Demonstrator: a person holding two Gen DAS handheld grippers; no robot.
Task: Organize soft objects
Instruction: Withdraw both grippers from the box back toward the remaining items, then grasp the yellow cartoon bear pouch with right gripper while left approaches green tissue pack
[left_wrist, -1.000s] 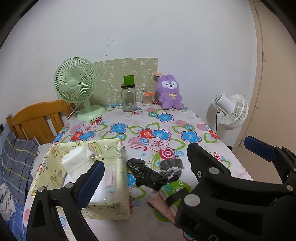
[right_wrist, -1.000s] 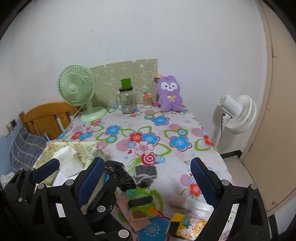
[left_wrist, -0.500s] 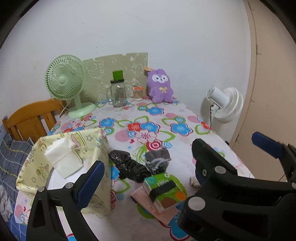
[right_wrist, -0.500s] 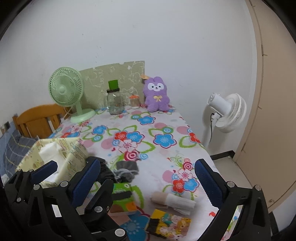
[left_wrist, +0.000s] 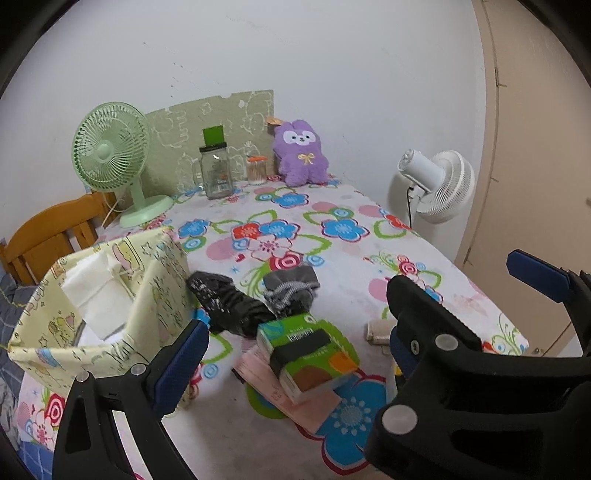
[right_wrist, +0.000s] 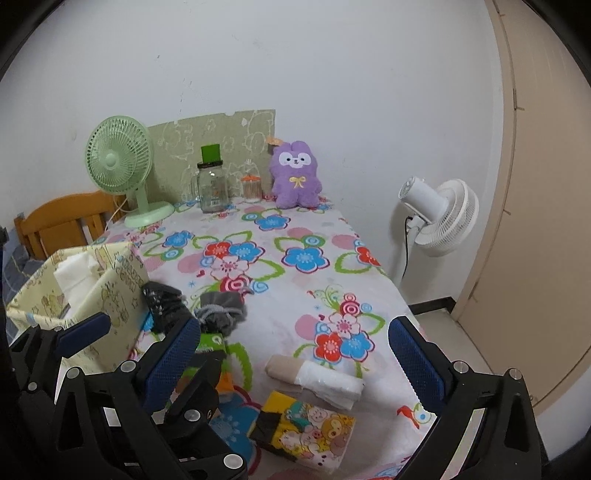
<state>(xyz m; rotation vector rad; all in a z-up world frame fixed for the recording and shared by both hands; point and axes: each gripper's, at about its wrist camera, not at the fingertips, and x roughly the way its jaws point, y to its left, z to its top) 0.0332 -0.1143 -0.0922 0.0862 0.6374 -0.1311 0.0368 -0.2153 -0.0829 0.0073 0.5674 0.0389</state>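
My left gripper is open over the near end of the flowered table. Just past its fingers lies a green tissue pack on a pink pack. Beyond those lie a black cloth and a grey cloth, beside a yellow fabric bin holding white tissue. To the right, my right gripper is open wide and empty above a beige and white roll and a cartoon tissue pack. A purple plush sits at the far end.
At the back stand a green desk fan, a glass jar and a small toothpick jar. A white floor fan stands off the table's right edge by a beige door. A wooden chair is at the left.
Both grippers have come down towards the near end of the table, side by side. The right jaws have widened a little. Nothing on the table has moved or been taken hold of.
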